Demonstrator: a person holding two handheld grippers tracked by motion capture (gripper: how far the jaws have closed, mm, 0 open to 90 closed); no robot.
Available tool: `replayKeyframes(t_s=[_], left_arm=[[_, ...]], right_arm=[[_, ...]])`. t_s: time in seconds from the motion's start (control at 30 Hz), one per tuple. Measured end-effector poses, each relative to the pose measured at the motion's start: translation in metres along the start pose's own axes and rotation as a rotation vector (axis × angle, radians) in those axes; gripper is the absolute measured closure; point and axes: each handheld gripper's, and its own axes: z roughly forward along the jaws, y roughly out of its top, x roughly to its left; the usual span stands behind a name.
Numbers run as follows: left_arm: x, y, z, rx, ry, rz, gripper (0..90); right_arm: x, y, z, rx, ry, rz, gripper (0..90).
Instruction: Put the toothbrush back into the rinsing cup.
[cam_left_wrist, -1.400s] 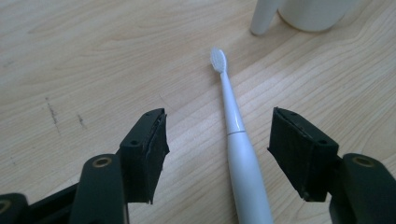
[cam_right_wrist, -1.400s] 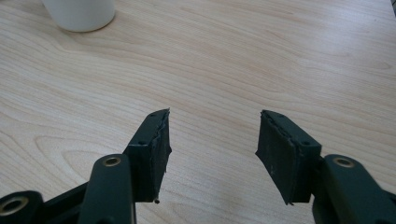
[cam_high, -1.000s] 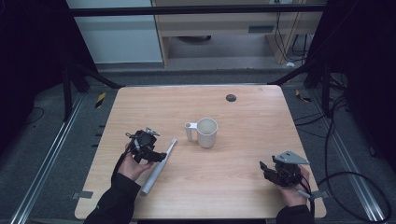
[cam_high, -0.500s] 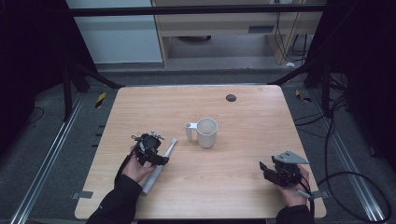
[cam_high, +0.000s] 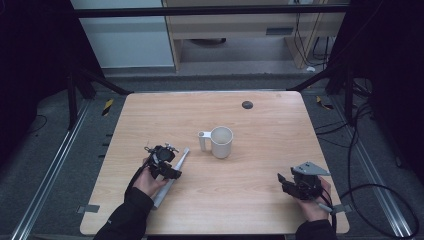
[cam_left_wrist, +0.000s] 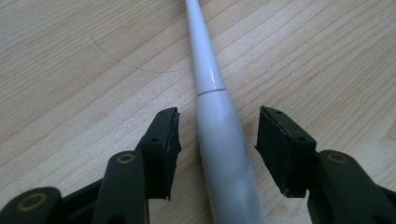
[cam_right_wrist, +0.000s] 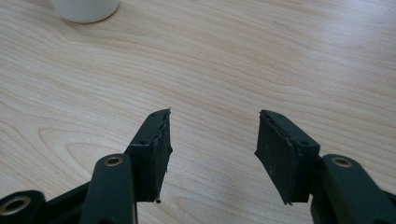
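Observation:
A long white tapered stick (cam_high: 171, 176) lies flat on the wooden table (cam_high: 260, 125), left of centre. My left gripper (cam_high: 167, 170) hovers right over its middle. In the left gripper view the stick (cam_left_wrist: 219, 140) runs between the open jaws of my left gripper (cam_left_wrist: 218, 140), apart from both pads. A white mug (cam_high: 220, 142) stands upright at the table's centre, handle to the left. My right gripper (cam_high: 287, 184) rests near the front right corner, open, with bare wood between the jaws of my right gripper (cam_right_wrist: 212, 151). The mug's base (cam_right_wrist: 85, 9) shows at the top left of the right gripper view.
A small dark round disc (cam_high: 247, 104) sits near the table's far edge. Dark floor, metal rails and cables surround the table. A cabinet stands behind it.
My left gripper has shifted right and toward me, from beside the stick to over it, so the stick now lies between its jaws. The right gripper and the mug have stayed put.

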Motion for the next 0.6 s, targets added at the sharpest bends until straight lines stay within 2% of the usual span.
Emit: replayKeyframes(t_s=[0.33,0.6], left_arm=[[0.0009,0.0001,0.0044,0.024,-0.009,-0.004,56.9],[0.0018,0.0006,0.0041,0.025,-0.015,-0.009,62.2]], right_arm=[[-0.0001,0.0005,-0.0004,0.005,-0.006,0.015,43.6],[-0.0002,0.0008,-0.0001,0.006,-0.006,0.011,43.5]])
